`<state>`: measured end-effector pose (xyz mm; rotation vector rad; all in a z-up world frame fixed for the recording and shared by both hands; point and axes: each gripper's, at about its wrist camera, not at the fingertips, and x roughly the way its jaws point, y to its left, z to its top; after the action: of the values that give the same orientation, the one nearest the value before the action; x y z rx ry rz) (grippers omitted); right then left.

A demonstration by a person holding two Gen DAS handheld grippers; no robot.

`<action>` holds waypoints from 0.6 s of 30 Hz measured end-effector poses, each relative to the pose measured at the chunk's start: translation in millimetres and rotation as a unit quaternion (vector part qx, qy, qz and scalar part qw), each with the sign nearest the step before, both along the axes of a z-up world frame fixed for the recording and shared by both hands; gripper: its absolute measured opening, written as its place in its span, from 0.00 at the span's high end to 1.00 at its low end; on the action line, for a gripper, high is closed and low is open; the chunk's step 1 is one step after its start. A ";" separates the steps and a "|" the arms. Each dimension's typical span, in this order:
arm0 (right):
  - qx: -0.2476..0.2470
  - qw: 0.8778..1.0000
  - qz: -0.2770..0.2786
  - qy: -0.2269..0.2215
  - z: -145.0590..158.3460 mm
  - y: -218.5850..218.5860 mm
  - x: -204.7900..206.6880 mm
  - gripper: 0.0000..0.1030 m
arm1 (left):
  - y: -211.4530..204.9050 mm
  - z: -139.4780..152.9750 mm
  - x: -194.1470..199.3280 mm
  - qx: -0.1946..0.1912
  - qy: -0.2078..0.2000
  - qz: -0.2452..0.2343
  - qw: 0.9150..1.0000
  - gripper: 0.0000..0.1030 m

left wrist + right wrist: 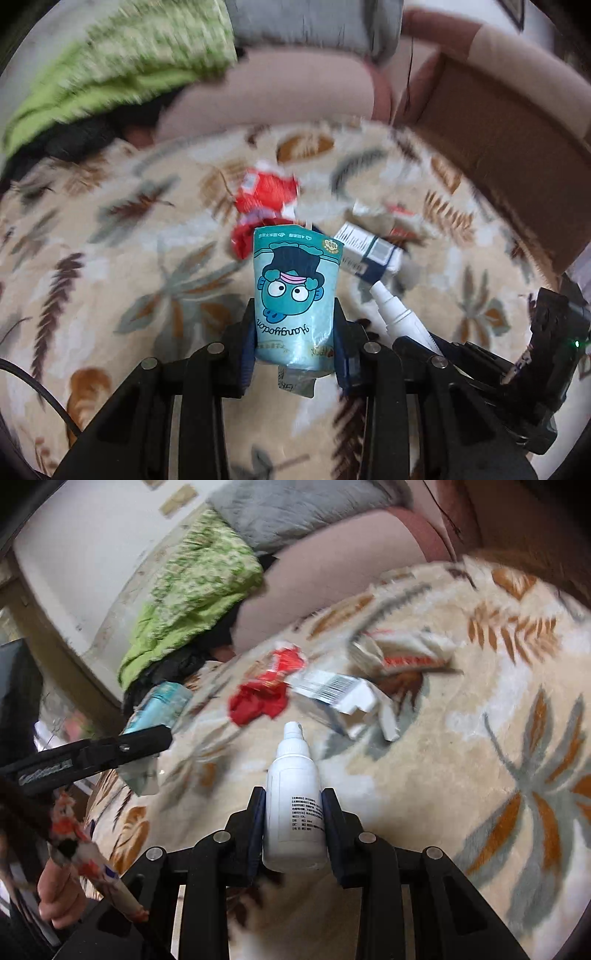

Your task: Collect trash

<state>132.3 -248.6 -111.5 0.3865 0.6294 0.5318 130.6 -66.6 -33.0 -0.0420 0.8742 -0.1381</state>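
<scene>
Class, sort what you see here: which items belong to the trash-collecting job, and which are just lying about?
Job: teal cartoon-printed pouch in left hand-held gripper; white plastic dropper bottle in right hand-held gripper; crumpled red wrapper; white barcoded carton.

Lying about: green knitted blanket; grey cushion.

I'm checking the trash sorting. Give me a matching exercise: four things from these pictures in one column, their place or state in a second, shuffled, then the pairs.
Things:
1. teal pouch
2. white bottle
3. red wrapper
4. green cloth

Places:
A. bunched up beyond the leaf-patterned blanket
B. held in the right gripper
C. lying loose on the blanket
D. held in the left gripper

Pairs: 1-D, 2-B, 3-C, 4-A
</scene>
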 end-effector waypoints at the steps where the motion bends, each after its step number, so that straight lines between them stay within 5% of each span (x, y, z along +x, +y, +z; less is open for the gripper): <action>1: -0.006 1.000 -0.002 -0.011 9.1 1.9 -14.2 0.68 | 1.2 6.2 -17.0 -0.004 -0.014 0.006 1.000 0.68; 10: 0.033 0.998 -0.026 -0.055 55.6 -17.0 -134.0 0.68 | 7.4 45.7 -139.9 -0.054 -0.054 0.021 0.997 0.68; 18: 0.082 0.989 -0.089 -0.081 84.1 -48.5 -217.7 0.68 | -11.0 102.1 -206.8 -0.044 -0.123 -0.006 0.991 0.67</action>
<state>-85.4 -297.0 -27.4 0.5424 0.3911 0.4406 -76.2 -77.6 69.2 -0.1005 0.6208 -0.1899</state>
